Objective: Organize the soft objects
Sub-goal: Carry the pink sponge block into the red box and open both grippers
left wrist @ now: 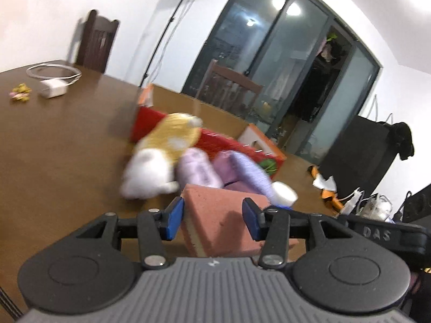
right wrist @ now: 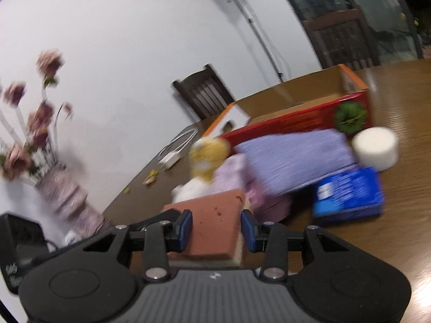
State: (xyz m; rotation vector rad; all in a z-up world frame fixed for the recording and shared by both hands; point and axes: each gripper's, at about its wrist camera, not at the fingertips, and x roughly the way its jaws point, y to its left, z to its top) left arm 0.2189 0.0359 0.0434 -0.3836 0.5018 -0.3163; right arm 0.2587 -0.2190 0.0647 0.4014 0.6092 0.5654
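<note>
A pink sponge block with a yellow underside lies on the brown table between the pads of my left gripper, whose jaws stand wide around it with gaps each side. In the right wrist view the same sponge sits between the pads of my right gripper, which press its sides. Behind lie a yellow and white plush toy, purple cloths, a white foam cylinder, a blue packet and an open red cardboard box.
A white charger with its cable and small sweet wrappers lie at the table's far left. A vase of pink flowers stands by the wall. Wooden chairs and a light stand are behind the table. Orange scraps lie at the right.
</note>
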